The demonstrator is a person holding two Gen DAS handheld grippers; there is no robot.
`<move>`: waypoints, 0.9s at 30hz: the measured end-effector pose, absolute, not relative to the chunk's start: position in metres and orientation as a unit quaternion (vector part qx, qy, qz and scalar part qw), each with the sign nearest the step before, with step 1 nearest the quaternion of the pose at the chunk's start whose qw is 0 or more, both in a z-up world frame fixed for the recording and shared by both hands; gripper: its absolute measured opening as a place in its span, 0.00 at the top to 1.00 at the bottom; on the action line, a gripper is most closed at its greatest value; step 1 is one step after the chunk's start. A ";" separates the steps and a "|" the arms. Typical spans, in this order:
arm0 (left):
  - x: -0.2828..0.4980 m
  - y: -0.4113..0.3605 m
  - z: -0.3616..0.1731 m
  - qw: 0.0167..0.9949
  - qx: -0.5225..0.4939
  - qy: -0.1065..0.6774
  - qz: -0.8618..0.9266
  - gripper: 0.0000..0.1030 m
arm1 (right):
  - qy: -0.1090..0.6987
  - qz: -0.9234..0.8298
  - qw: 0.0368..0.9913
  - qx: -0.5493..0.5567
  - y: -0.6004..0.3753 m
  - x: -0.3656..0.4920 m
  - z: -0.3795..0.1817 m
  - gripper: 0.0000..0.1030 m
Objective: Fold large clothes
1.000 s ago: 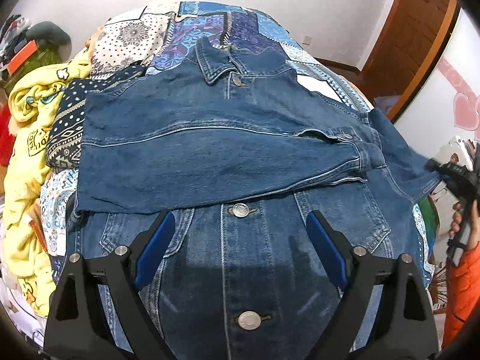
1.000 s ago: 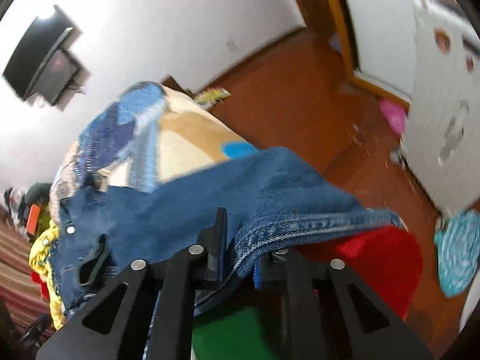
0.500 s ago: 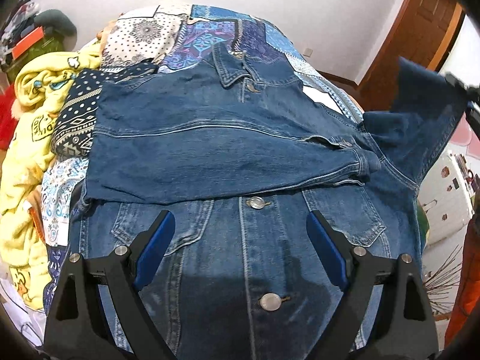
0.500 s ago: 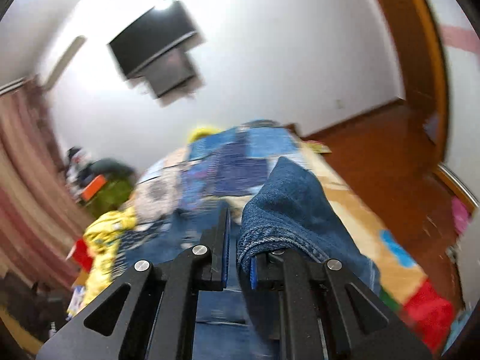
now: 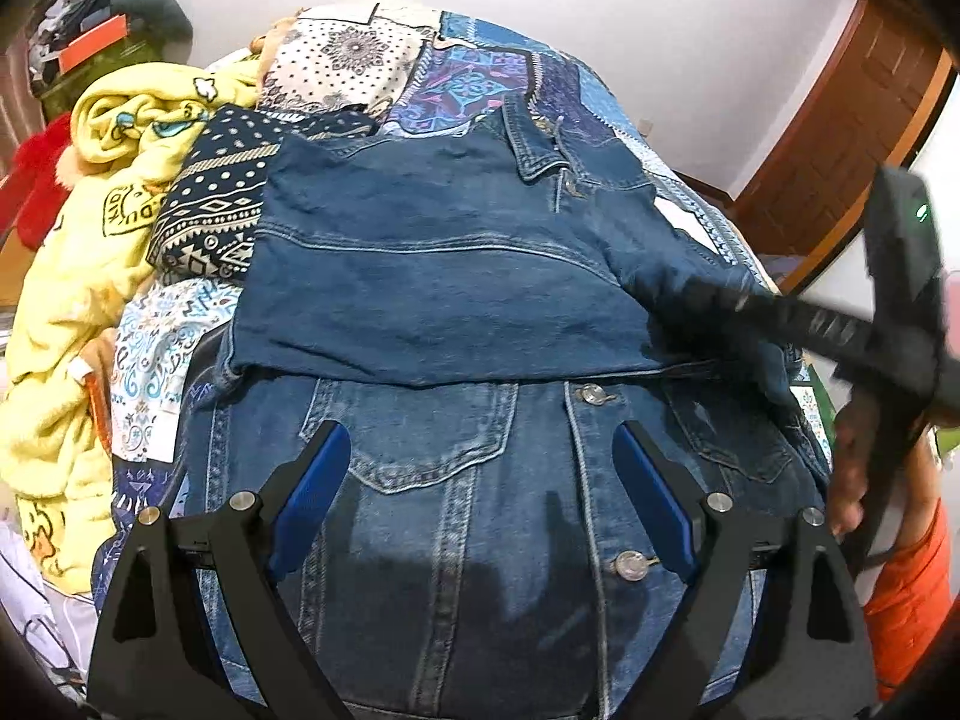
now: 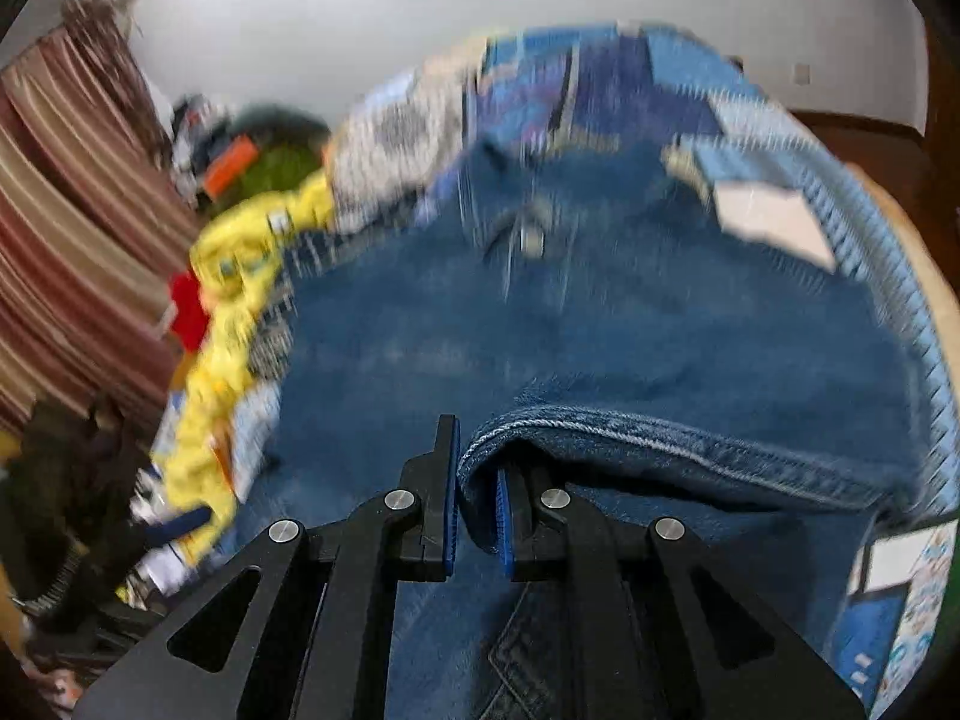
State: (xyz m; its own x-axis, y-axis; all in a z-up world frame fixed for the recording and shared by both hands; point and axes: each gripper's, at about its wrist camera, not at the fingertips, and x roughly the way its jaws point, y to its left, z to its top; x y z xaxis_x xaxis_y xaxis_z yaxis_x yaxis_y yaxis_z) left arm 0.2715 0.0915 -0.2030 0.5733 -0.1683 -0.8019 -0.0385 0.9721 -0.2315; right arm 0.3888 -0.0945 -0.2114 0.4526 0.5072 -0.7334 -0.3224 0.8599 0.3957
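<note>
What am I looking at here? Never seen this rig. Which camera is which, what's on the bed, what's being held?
No robot: a person holds a two-finger gripper in each hand, each with a fisheye camera looking along its fingers. The left-wrist view shows the left gripper open and empty over a denim jacket spread on a patchwork quilt, with yellow clothing piled beside it. The blurred right-wrist view shows the right gripper shut on the jacket's sleeve cuff, carrying it across the jacket.
</note>
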 end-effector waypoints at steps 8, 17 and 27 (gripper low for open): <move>0.273 0.080 -0.199 0.881 -0.090 0.462 -0.036 0.13 | 0.509 0.251 0.821 0.057 -0.086 0.371 -0.228 0.87; 0.291 0.030 -0.168 0.898 -0.024 0.436 -0.060 0.13 | 0.447 0.259 0.853 0.070 -0.141 0.332 -0.191 0.66; 0.328 -0.065 -0.153 0.892 0.072 0.426 -0.134 0.13 | 0.393 0.140 0.904 0.089 -0.237 0.320 -0.175 0.56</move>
